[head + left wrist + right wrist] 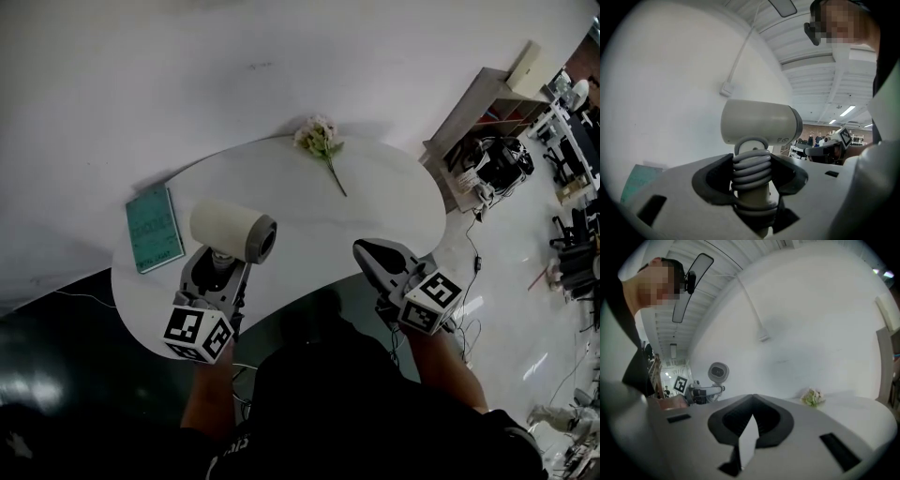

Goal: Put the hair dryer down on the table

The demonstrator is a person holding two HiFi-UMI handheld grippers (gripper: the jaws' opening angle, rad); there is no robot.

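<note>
White wall, white rounded table (375, 225), and the dryer (232, 230) is up in the air over the near left part, not yet down. The left gripper (220, 267) is clamped on the handle, biting right across the coiled cord (751, 169), with the barrel lying crosswise above the jaws. The right gripper (375, 255) hangs at the near edge on the right, jaws pressed together with nothing between them. A green book (154, 228) lies by the left edge, just beside the dryer, and a flower (319, 141) sits at the far edge. The bare middle looks like the spot to aim for. To land it cleanly, I'd tip the gripper forward and lower until barrel and handle both rest on their side, well in from the near edge, then spread the jaws. That barrel is round and may roll, and the cord could snag as the jaws pull back, so a slow, straight withdrawal seems wise.
</note>
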